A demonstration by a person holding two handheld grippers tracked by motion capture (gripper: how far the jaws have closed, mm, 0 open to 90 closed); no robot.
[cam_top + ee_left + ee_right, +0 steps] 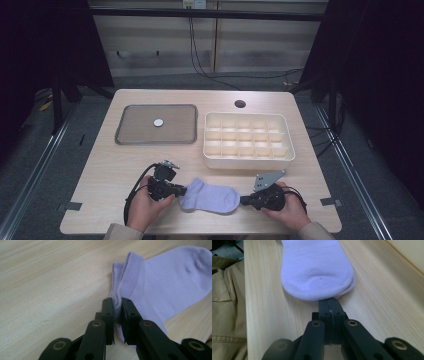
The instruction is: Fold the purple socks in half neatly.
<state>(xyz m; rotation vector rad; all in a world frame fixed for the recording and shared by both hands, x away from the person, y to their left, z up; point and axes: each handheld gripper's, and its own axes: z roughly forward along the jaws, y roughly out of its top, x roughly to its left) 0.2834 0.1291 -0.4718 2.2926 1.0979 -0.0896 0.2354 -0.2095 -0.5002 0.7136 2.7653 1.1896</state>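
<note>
A pale wooden table [110,170] stands on grey floor, dark curtains at both sides and wood panelling behind. At its near edge a lilac sock [209,197] lies flat between both hands. The left hand [142,207] holds the left gripper [183,190] level, pointing right; its jaws are pinched on the sock's ribbed cuff [125,277]. The right hand [287,207] holds the right gripper [242,200] level, pointing left; its jaws are pressed together at the sock's toe [319,287], whether they catch cloth I cannot tell. Farther back sit a cream divided box [248,161] and a grey tray [130,120] bearing a white disc [158,122].
</note>
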